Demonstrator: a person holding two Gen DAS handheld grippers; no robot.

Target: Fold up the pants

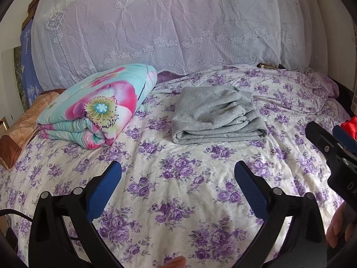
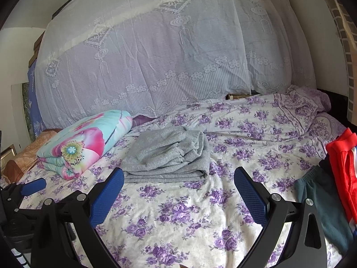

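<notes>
Grey pants (image 1: 216, 116) lie folded into a thick rectangle in the middle of the bed, with the ribbed cuffs on top. My left gripper (image 1: 177, 170) is open and empty over bare sheet, well short of the pants. In the right wrist view the pants (image 2: 169, 154) sit just beyond my right gripper (image 2: 179, 174), which is also open and holds nothing. One of the left gripper's fingers (image 2: 33, 186) shows at the left edge of the right wrist view. The right gripper (image 1: 330, 143) appears at the right edge of the left wrist view.
A rolled floral quilt (image 1: 100, 107) lies left of the pants, beside an orange pillow (image 1: 24, 120). A lace net (image 1: 169, 22) hangs behind the bed. A red garment (image 2: 343, 156) and a dark green one (image 2: 321, 203) lie at the right. The purple-flowered sheet (image 1: 178, 201) covers the bed.
</notes>
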